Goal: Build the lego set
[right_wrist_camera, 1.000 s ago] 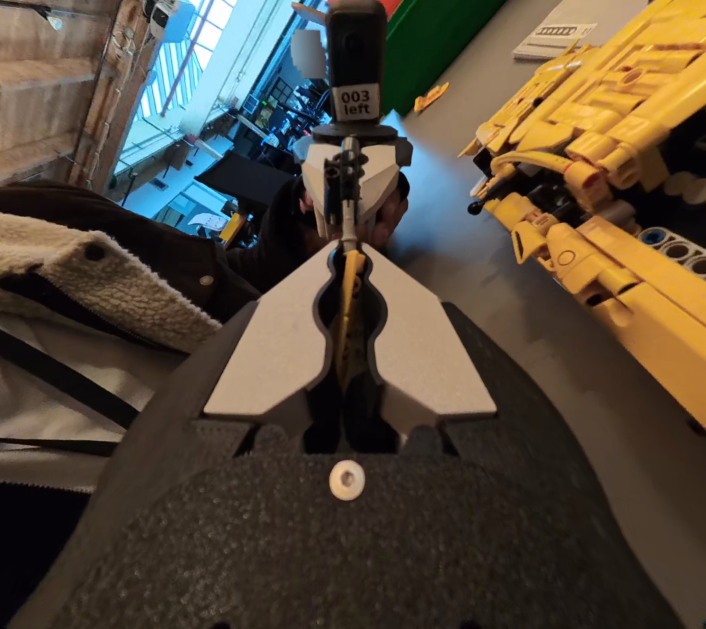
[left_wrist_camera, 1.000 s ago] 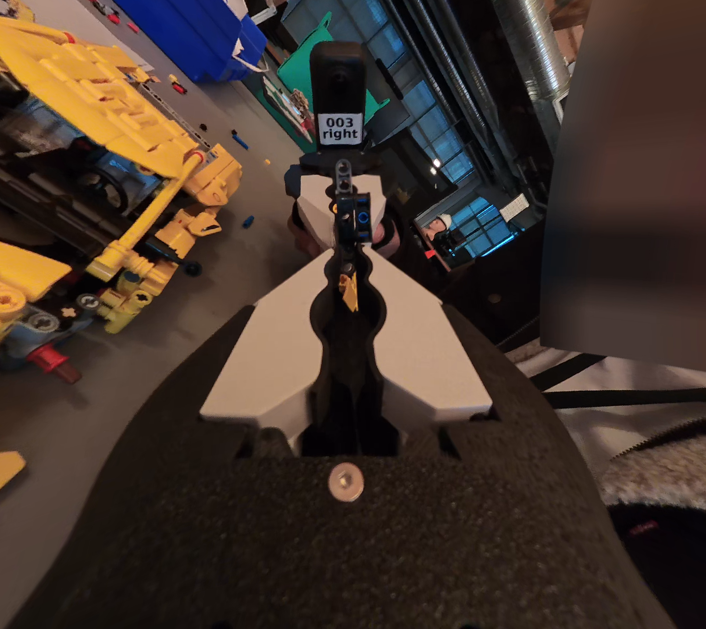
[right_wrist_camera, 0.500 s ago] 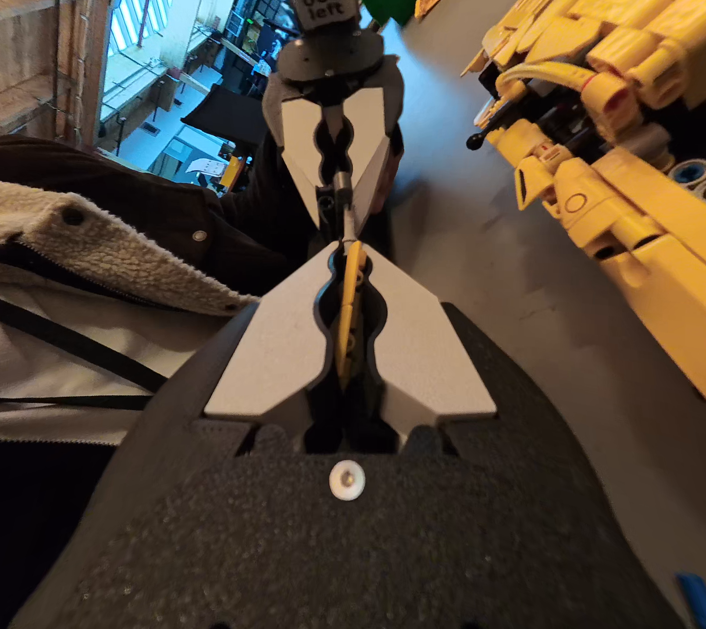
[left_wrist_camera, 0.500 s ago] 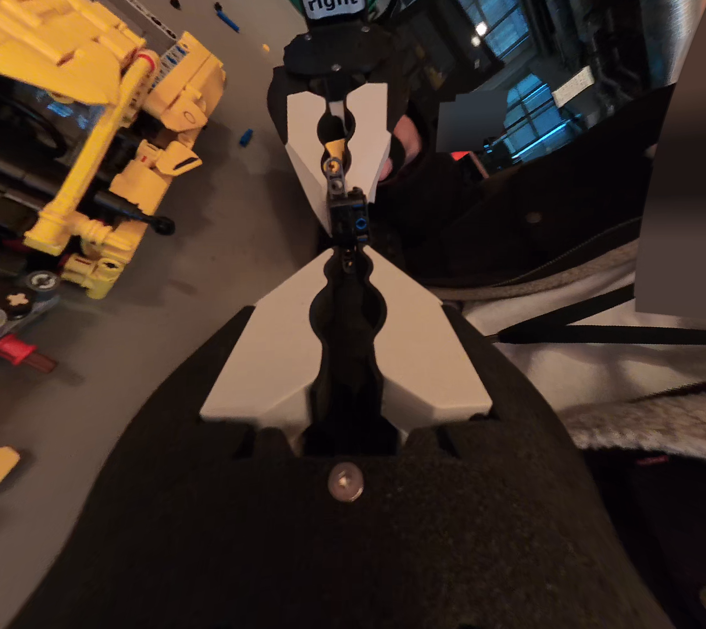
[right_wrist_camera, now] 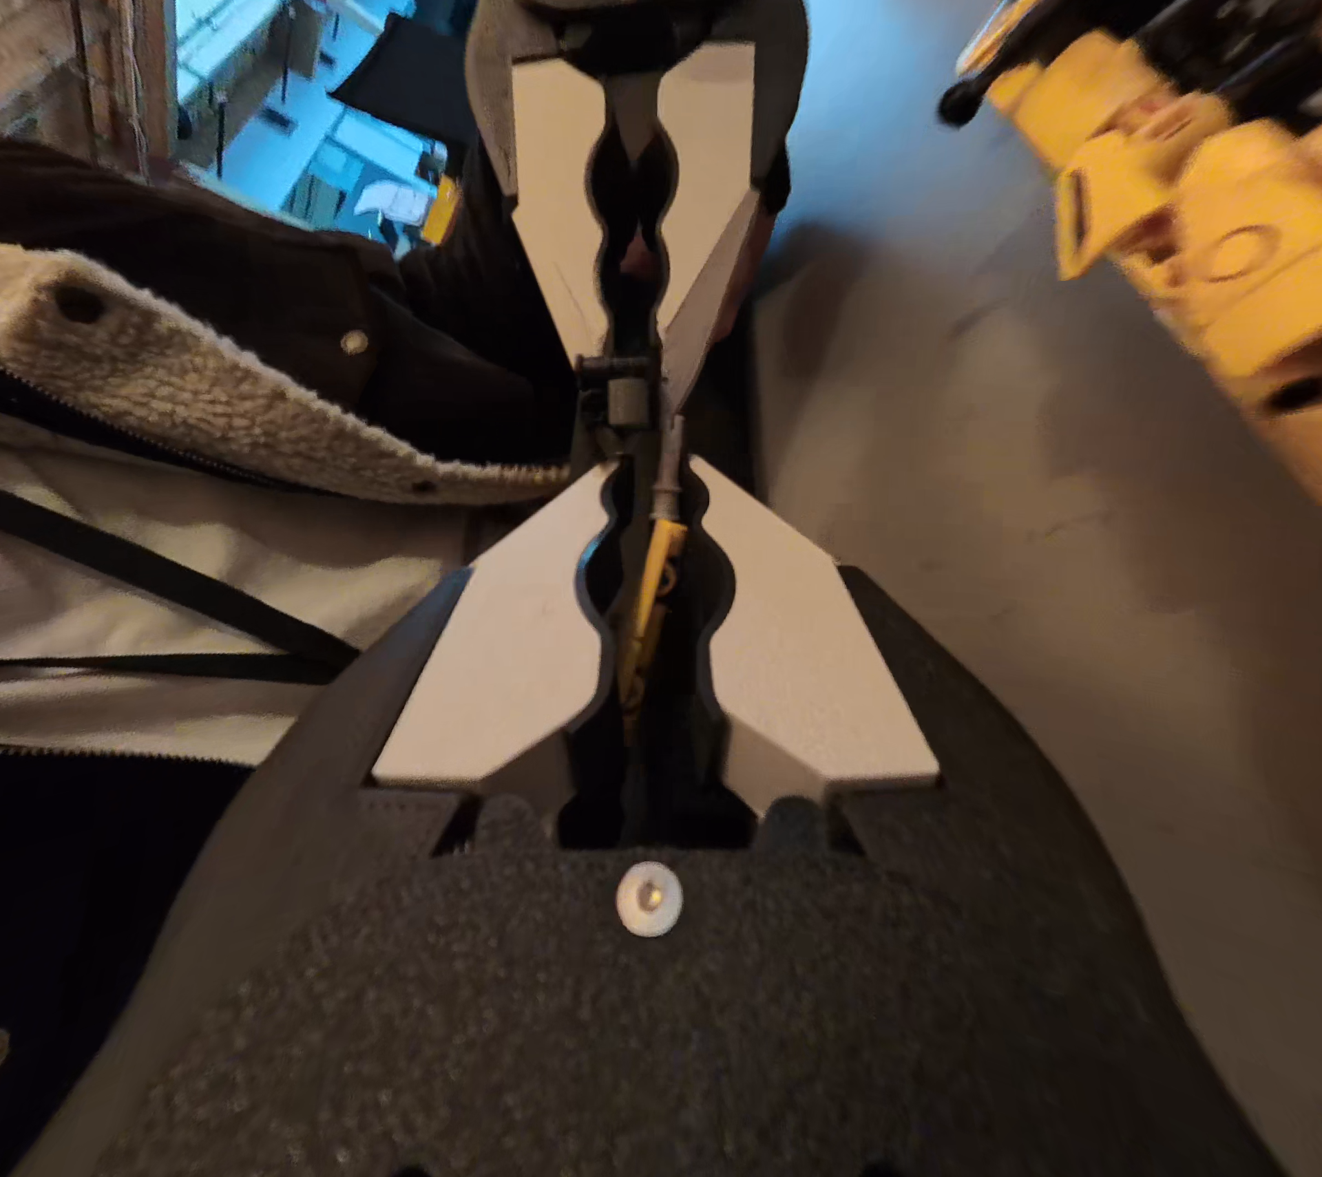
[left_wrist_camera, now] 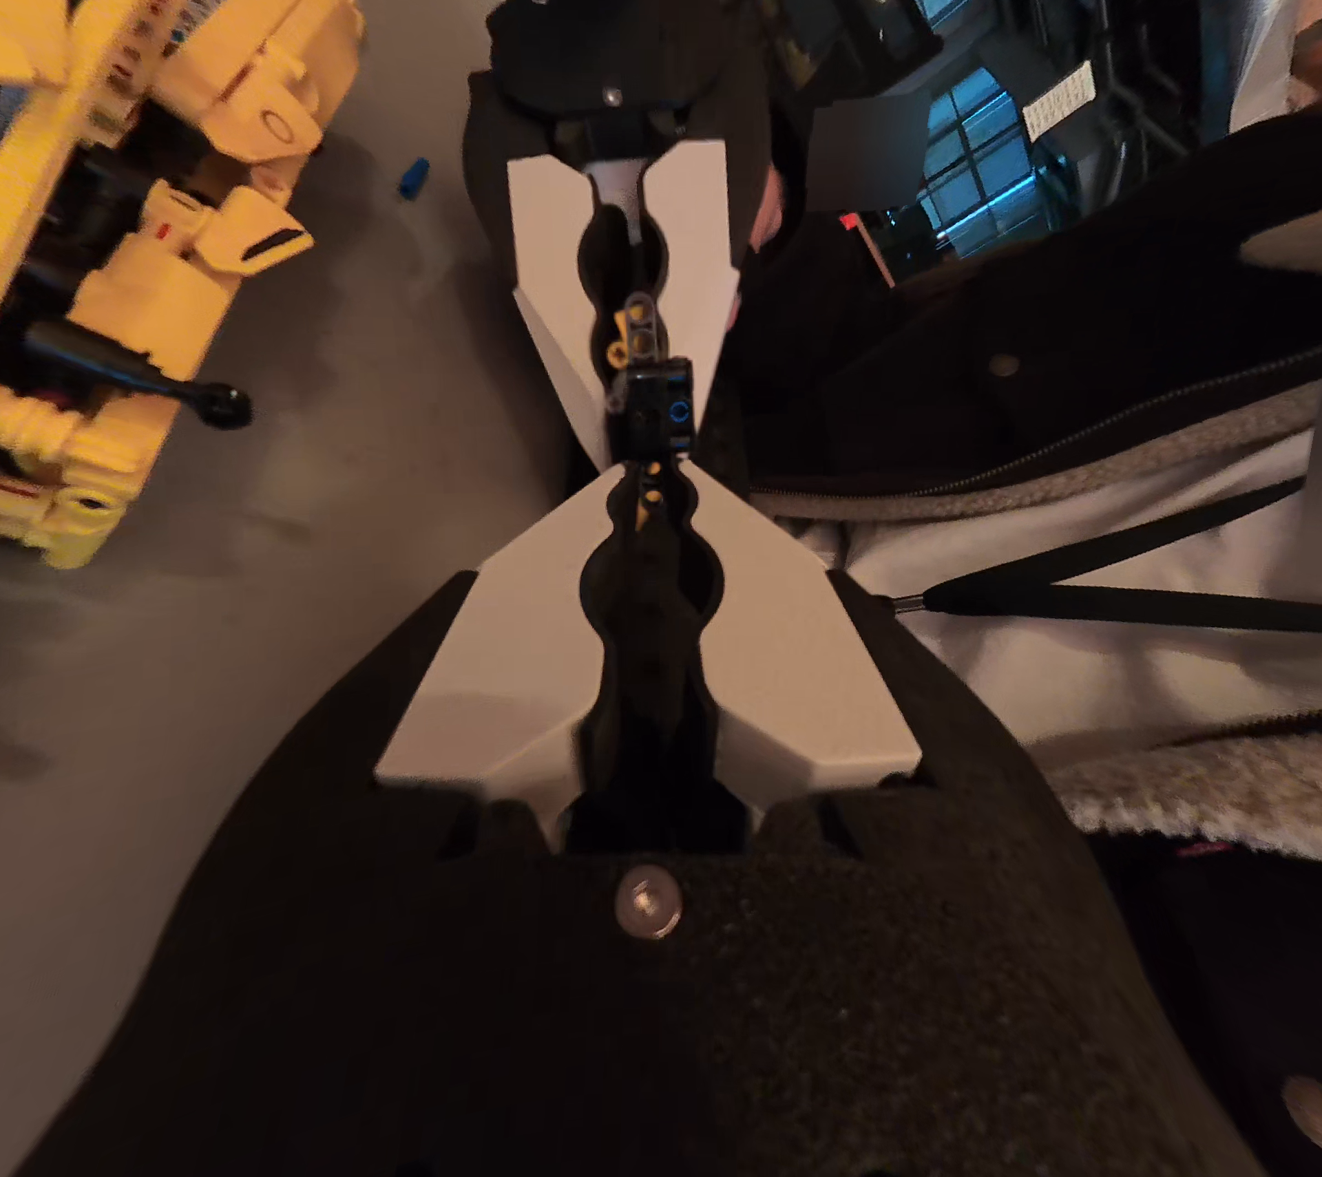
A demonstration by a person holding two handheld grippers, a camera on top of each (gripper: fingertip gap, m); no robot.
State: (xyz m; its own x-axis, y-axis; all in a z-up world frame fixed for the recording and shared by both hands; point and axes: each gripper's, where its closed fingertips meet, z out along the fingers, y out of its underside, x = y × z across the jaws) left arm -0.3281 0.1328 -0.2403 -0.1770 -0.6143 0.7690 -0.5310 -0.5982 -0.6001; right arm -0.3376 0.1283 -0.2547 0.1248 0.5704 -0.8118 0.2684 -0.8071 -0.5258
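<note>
Left hand-held gripper (left_wrist_camera: 647,485) is pinching a small black block (left_wrist_camera: 652,410) with a blue ring on its side, gripping it right at the tips, and the two grippers are nose to nose above the table (left_wrist_camera: 343,427). Out to this gripper's left sits the big yellow lego model (left_wrist_camera: 143,199), a black ball-ended rod (left_wrist_camera: 129,370) poking out of it towards us, and a loose blue pin (left_wrist_camera: 413,188) lies on the table between the model and the grippers.

Straight ahead, the right hand-held gripper (right_wrist_camera: 657,477) is clamped on a yellow beam (right_wrist_camera: 654,613) lying along its fingers, with a grey axle (right_wrist_camera: 669,463) sticking out past the tips. That axle is just touching, or nearly touching, the black block; from the right wrist view I can't tell whether it's actually entered a hole.

So this looks like a mating move, and it's delicate. Both parts are held only by fingertip pinch, in mid-air. If the axle meets the block off-centre, the push could twist the block in the left grip or slide the yellow beam back between the right fingers. A harder shove risks popping one piece out entirely, and it would drop to the table or onto the person's jacket (right_wrist_camera: 214,370) just left of the right gripper. Both views are blurred, which hints at motion, so alignment is hardly settled.
</note>
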